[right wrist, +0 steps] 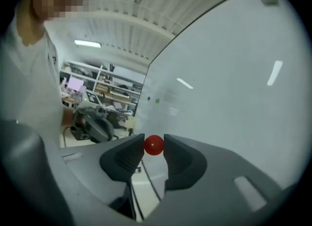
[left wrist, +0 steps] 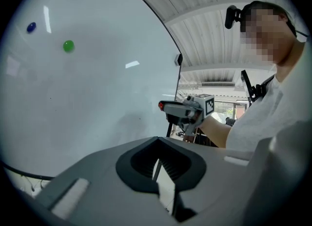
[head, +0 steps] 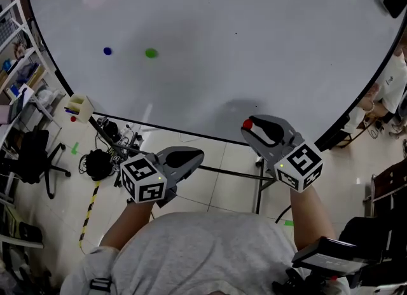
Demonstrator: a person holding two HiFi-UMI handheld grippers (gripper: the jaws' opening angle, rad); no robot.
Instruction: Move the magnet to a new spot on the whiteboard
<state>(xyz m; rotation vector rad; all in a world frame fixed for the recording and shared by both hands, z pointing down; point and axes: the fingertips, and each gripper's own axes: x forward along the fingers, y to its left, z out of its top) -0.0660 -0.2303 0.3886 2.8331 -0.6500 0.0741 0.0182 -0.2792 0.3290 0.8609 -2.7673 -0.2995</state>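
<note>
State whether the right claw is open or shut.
Shut on the red magnet. In the right gripper view, the right claw has both jaw tips pressed against the ball's sides, with no gap showing.

We see a red magnet (right wrist: 154,145), a green magnet (head: 151,53) and a blue magnet (head: 107,51) against the white whiteboard (head: 222,46), the grey left gripper (head: 193,156) and right gripper (head: 250,127) bearing black-and-white square-patterned cubes (head: 145,179), and yellow-and-black striped floor tape (head: 89,210).
</note>
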